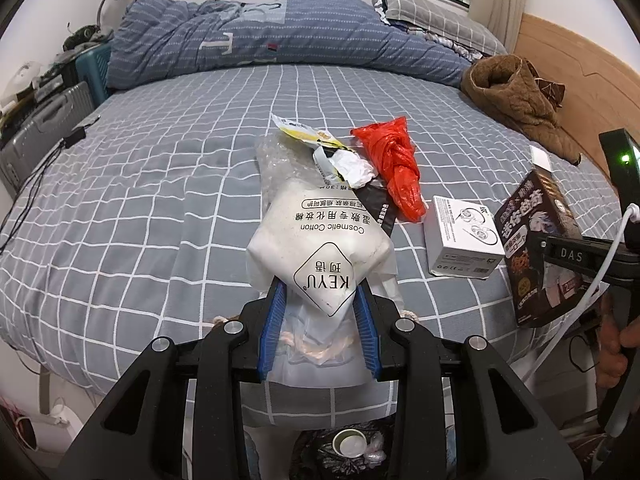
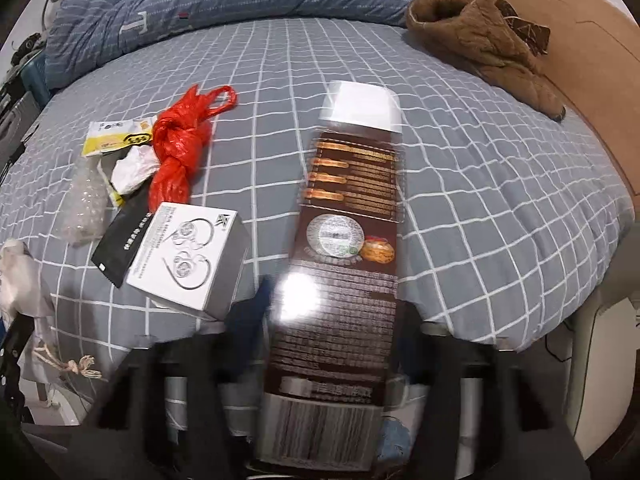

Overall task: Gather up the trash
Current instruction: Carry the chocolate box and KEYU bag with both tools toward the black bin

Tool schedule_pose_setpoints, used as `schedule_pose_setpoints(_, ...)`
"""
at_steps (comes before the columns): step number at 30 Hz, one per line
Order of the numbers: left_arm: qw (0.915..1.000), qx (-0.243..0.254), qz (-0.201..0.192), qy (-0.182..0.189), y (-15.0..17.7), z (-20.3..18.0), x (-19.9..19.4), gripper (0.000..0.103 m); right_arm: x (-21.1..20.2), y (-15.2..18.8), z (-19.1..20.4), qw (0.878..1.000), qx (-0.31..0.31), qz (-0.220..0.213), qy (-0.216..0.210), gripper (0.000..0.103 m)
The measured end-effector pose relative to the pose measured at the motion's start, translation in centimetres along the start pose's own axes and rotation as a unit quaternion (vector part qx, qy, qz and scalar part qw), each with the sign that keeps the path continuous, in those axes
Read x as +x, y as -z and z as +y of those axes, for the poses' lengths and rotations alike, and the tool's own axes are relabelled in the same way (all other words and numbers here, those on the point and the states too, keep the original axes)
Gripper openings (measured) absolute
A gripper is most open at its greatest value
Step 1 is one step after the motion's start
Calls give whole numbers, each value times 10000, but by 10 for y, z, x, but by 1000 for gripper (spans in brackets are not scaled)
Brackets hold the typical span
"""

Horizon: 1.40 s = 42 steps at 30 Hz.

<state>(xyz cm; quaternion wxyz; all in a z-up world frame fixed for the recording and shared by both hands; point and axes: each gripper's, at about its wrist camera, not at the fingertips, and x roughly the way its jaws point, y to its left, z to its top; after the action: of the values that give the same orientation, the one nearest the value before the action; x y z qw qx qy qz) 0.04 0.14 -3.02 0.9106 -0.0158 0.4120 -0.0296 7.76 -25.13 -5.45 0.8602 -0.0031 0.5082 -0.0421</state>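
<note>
My left gripper is shut on a white cosmetic cotton bag and holds it above the bed's front edge. My right gripper is shut on a long dark brown box; it also shows in the left wrist view at the right. On the bed lie a knotted red plastic bag, a white earphone box, a yellow-white wrapper, crumpled white paper, a black packet and clear bubble wrap.
A black trash bag with a cup in it stands below my left gripper at the bed's foot. A brown jacket lies at the bed's right side by the wooden headboard. A folded blue quilt lies at the back. A suitcase stands left.
</note>
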Motion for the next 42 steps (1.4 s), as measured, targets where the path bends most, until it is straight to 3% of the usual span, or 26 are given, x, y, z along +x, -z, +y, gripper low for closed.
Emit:
schedule_pose_setpoints(21,9998,-109,-132,67,21,-11,-53,33,-103,43,17,9913,-492,-1147,-409,44)
schedule_pose_setpoints(42,9998,-113,-149,56,50,-21,-105,33,-156,106,14,9884,-607,-1251,-614,44)
